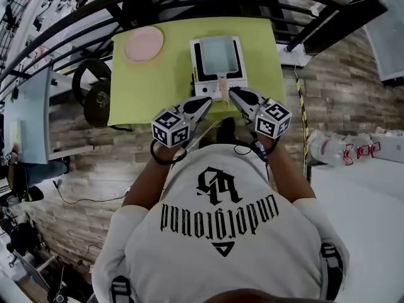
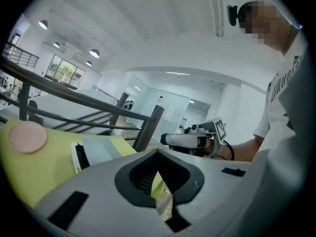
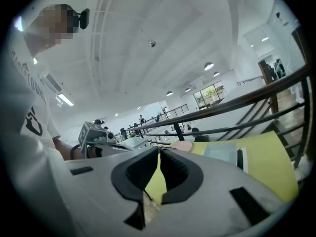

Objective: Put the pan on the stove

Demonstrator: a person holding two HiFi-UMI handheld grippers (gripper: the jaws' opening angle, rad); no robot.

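Person's white shirt (image 1: 221, 232), left gripper (image 1: 206, 103) jaws together and empty, right gripper (image 1: 234, 94) likewise, both beside stove (image 1: 201, 87).

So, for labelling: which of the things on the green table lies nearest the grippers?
The square white stove bearing the grey pan, at the near edge; the round pink plate sits at the far left corner.

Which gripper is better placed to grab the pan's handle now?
Right, marginally: the right gripper tip sits beside the wooden handle, while the left gripper looks slightly farther off. Both are shut and empty.
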